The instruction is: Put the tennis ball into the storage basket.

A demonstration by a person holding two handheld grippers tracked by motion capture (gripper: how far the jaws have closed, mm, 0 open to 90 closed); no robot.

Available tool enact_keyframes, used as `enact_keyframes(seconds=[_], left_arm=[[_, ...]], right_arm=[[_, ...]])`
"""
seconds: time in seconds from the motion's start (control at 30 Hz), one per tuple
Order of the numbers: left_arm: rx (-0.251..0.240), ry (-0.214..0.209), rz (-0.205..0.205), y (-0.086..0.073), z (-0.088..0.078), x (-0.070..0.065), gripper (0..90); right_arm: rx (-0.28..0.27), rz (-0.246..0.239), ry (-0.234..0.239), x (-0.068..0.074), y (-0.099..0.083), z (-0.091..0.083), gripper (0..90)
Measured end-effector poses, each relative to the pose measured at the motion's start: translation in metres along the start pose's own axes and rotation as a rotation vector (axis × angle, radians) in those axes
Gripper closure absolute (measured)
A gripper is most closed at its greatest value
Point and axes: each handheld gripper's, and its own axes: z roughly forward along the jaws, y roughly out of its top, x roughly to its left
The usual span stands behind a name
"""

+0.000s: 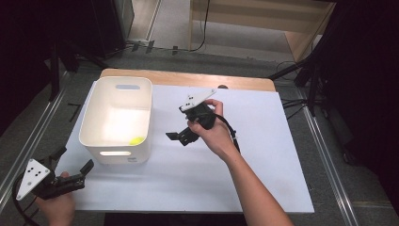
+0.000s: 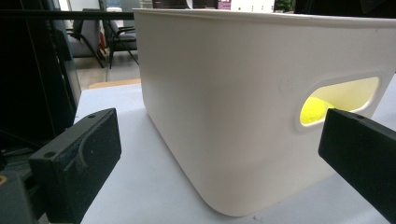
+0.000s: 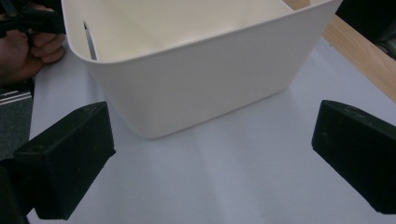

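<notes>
At the lower left of the high view, the left tongs [image 1: 75, 170] are hovering wide open and empty, aiming at the white bin [image 1: 94, 127]. Just beyond, a yellow-green ball [image 1: 137, 140] is sitting inside the bin's near right corner. Farther up at centre, the right tongs [image 1: 178, 137] are hanging open over the tabletop [image 1: 263, 155].

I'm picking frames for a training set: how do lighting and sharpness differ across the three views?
High view: white bin is overexposed inside, the room around the table falls to near black. Left gripper view: yellow ball glows through the handle slot, close black jaws look soft. Right gripper view: even light, faint shadow under the bin, jaws slightly blurred.
</notes>
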Motion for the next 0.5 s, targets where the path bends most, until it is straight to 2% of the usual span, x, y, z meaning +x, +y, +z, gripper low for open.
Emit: enact_keyframes(seconds=[0.23, 0.5], left_arm=[[0.000, 0.002, -0.001, 0.000, 0.000, 0.000, 0.0], [0.001, 0.004, 0.001, 0.000, 0.000, -0.001, 0.0]], right_arm=[[-0.012, 0.020, -0.026, -0.003, -0.018, -0.012, 0.0], [-0.022, 0.070, -0.050, -0.010, -0.047, -0.023, 0.0]])
